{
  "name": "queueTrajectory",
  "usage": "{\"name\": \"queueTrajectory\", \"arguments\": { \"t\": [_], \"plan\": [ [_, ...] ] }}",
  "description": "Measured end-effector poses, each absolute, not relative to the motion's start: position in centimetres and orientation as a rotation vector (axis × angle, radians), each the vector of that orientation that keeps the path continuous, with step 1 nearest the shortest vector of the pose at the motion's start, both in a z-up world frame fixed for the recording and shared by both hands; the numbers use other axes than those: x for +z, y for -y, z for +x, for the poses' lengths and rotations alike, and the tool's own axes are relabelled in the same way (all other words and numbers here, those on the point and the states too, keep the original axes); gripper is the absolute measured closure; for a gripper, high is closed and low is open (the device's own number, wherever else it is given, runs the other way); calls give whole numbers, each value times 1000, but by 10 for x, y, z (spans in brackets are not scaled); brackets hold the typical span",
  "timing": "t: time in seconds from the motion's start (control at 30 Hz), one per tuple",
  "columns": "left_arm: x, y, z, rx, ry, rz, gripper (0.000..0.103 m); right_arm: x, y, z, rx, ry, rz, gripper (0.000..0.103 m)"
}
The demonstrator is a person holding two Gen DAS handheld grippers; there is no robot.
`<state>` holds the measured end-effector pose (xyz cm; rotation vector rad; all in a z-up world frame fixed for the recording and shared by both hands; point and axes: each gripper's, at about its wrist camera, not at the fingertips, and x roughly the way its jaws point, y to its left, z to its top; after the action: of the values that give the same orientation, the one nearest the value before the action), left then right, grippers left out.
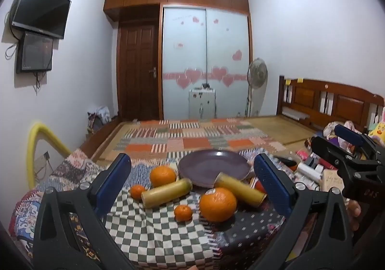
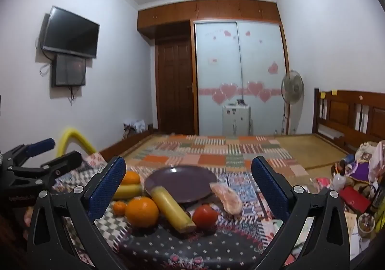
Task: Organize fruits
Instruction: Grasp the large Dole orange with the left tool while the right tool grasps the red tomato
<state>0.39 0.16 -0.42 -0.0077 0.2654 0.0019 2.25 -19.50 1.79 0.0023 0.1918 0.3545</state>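
Observation:
A purple plate [image 1: 214,166] [image 2: 180,182] lies empty on a patchwork cloth. In front of it lie two large oranges [image 1: 217,203] [image 1: 163,175], two small mandarins [image 1: 183,212] [image 1: 137,191] and two yellow stalk pieces [image 1: 166,193] [image 1: 239,189]. The right wrist view adds a red fruit [image 2: 204,215] and a pinkish wrapped piece [image 2: 226,196] to the right of the plate. My left gripper [image 1: 192,181] hovers open just short of the fruit, holding nothing. My right gripper [image 2: 190,185] is also open and empty, beside the left gripper [image 2: 53,153].
The cloth covers a low stand by a bed with a checked quilt [image 1: 192,135]. Boxes, bottles and toys [image 1: 312,168] crowd the right side. A yellow padded rail [image 1: 41,140] curves at the left. A wardrobe, door and fan stand far behind.

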Motion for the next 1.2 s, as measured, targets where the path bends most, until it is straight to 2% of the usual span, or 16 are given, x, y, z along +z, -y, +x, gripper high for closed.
{"name": "queueTrajectory", "arguments": {
  "t": [0.17, 0.23, 0.4, 0.47, 0.53, 0.63, 0.83, 1.07, 1.2],
  "plan": [
    [-28, -11, 26, 12, -364, -13, 2, -6, 196, 40, 355, -284, -22, 0],
    [-38, -13, 35, 6, -403, -14, 7, -15, 196, 45, 353, -312, -39, 1],
    [-64, -14, 55, -50, -509, -36, 16, -33, 195, 59, 364, -396, -78, 17],
    [-71, -12, 64, -80, -540, -51, 18, -38, 197, 66, 372, -427, -78, 28],
    [-75, -7, 70, -106, -557, -60, 22, -43, 199, 73, 376, -460, -77, 35],
    [-80, 0, 79, -133, -581, -56, 23, -51, 203, 84, 400, -509, -55, 44],
    [-93, 9, 99, -134, -616, 42, 23, -58, 204, 95, 421, -544, -34, 48],
    [-104, 14, 116, -165, -652, -23, 23, -64, 200, 106, 446, -579, -21, 48],
    [-111, 18, 121, -174, -659, -38, 23, -66, 202, 115, 466, -607, 33, 53]
  ]
}}
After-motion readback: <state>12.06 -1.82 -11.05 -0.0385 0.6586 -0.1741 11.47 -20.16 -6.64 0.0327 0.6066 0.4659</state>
